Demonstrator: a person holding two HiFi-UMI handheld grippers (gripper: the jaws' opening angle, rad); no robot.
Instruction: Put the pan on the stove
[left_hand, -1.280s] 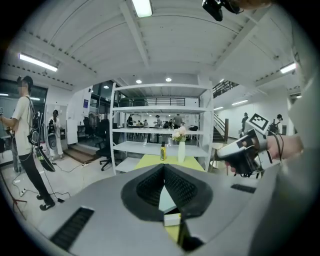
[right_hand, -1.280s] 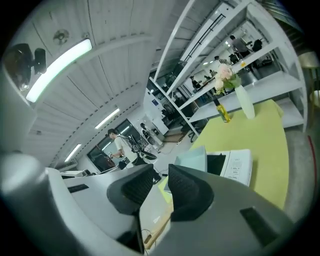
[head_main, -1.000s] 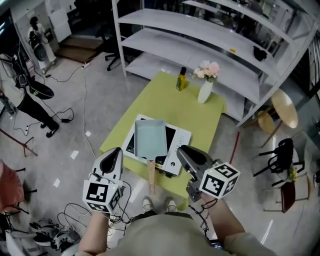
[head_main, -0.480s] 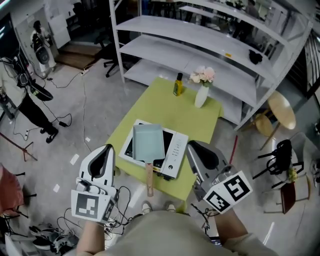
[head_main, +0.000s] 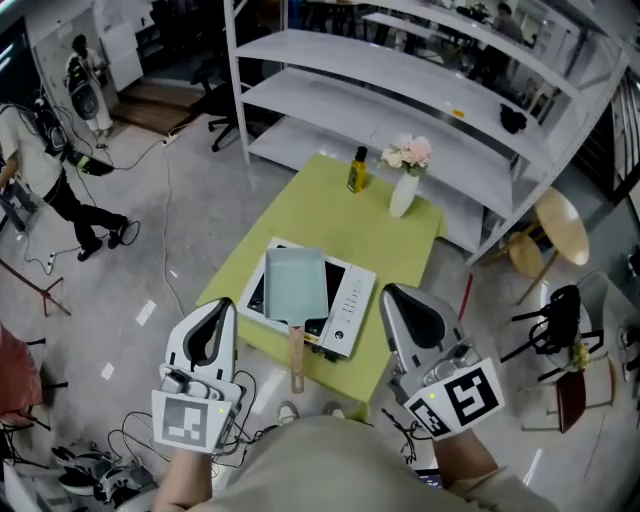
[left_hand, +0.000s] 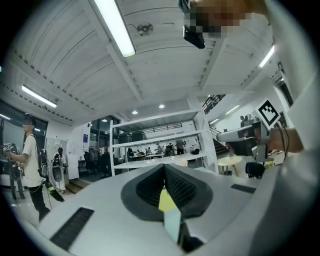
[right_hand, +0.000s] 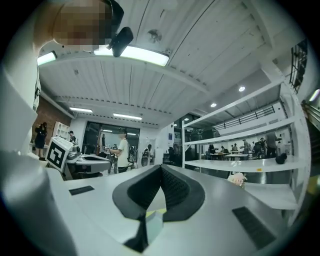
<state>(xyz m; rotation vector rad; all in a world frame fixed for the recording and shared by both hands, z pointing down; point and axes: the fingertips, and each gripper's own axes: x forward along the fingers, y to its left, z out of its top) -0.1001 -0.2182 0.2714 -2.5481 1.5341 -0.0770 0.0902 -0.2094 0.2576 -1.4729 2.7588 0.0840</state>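
The pan (head_main: 297, 282) already lies on the stove (head_main: 352, 298), ahead of and between our claws, so we judge the task done. Our left claw (head_main: 221, 307) and right claw (head_main: 396, 294) are both closed on nothing, hanging short of its handle (head_main: 298, 356).

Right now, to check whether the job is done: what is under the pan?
The stove lies under the pan, on the green table. Its dark top shows left of the pan and its white panel at right. The burner beneath is covered, so cannot be seen.
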